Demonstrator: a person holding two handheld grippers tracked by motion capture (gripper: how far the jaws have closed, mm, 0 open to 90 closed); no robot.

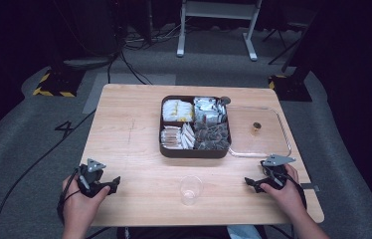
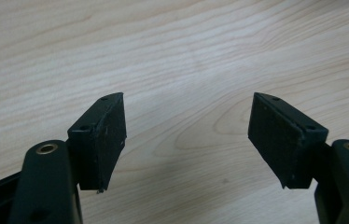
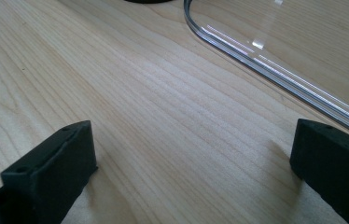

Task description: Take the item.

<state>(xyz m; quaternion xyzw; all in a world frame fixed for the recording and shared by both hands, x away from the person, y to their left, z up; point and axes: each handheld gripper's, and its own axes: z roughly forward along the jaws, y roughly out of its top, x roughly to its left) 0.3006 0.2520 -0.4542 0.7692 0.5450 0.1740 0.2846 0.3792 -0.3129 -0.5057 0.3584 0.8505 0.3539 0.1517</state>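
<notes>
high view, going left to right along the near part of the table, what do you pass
left gripper → clear plastic cup → right gripper. Both sets of jaws stand open with nothing between them. The compartment box and clear lid lie farther back, so they fall outside this row.

We read this as lab or recording studio, not home. Black curtains close off sides and back; grey carpet floor (image 1: 35, 149) bears taped number marking (image 1: 64, 128) and loose black cables (image 1: 30, 164). Stand bases with yellow-black hazard tape (image 1: 54, 84) sit at both far table corners. White metal frame legs (image 1: 216, 25) at back. Lone light wooden table (image 1: 129, 144) in middle, lit from above, surroundings dark; we see staged test setup
</notes>
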